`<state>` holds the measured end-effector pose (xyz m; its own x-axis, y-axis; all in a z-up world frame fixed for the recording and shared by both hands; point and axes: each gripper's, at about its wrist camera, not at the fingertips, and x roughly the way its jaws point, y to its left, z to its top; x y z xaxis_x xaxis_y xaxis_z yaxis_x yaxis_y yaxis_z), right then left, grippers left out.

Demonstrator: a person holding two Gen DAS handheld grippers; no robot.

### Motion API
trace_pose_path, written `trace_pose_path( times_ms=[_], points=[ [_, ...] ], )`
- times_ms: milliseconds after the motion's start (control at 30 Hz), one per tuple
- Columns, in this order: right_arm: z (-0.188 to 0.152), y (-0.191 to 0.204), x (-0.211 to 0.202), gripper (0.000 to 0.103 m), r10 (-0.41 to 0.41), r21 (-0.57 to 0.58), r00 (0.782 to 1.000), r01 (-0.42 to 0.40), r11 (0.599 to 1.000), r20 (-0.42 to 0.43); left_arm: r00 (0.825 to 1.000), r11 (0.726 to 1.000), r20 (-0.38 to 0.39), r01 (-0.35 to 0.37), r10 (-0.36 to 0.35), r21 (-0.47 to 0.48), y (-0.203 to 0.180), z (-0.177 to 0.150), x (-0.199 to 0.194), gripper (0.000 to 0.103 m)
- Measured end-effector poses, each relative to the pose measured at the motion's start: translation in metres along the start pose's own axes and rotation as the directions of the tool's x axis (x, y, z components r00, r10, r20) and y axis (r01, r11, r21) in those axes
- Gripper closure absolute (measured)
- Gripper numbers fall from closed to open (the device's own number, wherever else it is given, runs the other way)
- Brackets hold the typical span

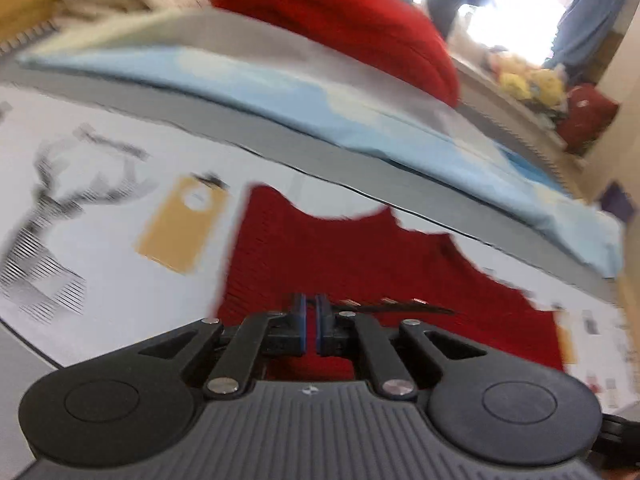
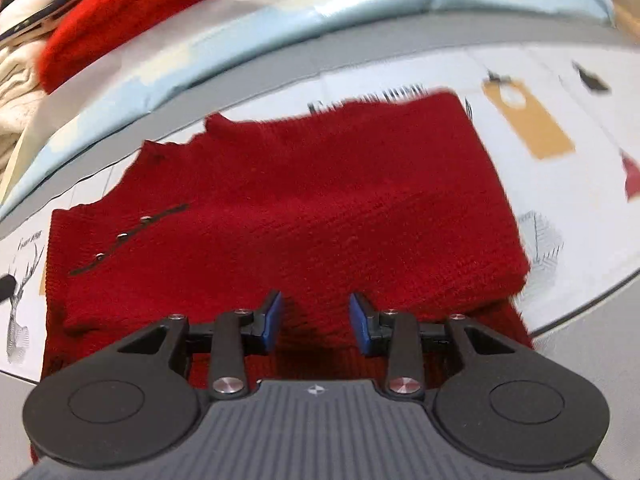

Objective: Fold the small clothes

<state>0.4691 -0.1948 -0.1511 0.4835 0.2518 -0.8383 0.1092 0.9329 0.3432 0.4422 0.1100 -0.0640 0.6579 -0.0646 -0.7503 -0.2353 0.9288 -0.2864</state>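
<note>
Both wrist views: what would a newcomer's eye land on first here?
The red knit garment dominates, lying on the white printed surface, with a dark strip of metal snaps near its left side in the right wrist view. The right gripper hangs open over its near edge; the left gripper is shut over the same garment. Behind lie a pale blue cloth and another red knit.

Both views bright, evenly lit. Left wrist view: window [image 1: 516, 4] at top right blown out to white glare; heavy motion blur throughout. Right wrist view: blurred toward the edges. Strong fisheye bending at both frames' margins.
</note>
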Motion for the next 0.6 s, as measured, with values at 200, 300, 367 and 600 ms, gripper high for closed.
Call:
trace_pose_path(
  times_ms=[200, 300, 367, 600],
  points=[
    [0.004, 0.002, -0.007, 0.059, 0.045, -0.016, 0.998, -0.044, 0.999, 0.049, 0.990, 0.995, -0.112, 0.086, -0.091, -0.053, 0.000, -0.016, 0.029, 0.086],
    [0.001, -0.010, 0.007, 0.059, 0.026, 0.037, 1.000, -0.026, 0.999, -0.010, 0.979, 0.998, -0.204, 0.002, -0.016, -0.068, 0.008, -0.023, 0.049, 0.084],
    [0.006, -0.001, -0.004, 0.059, 0.036, 0.004, 0.999, -0.036, 0.999, 0.021, 0.982, 0.997, -0.191, 0.003, -0.017, -0.072, 0.009, -0.019, 0.050, 0.083],
    [0.011, -0.023, 0.003, 0.055, 0.008, 0.114, 1.000, -0.006, 0.994, -0.014, 0.977, 0.998, -0.214, -0.012, 0.000, -0.058, 0.009, -0.015, 0.043, 0.071]
  ],
)
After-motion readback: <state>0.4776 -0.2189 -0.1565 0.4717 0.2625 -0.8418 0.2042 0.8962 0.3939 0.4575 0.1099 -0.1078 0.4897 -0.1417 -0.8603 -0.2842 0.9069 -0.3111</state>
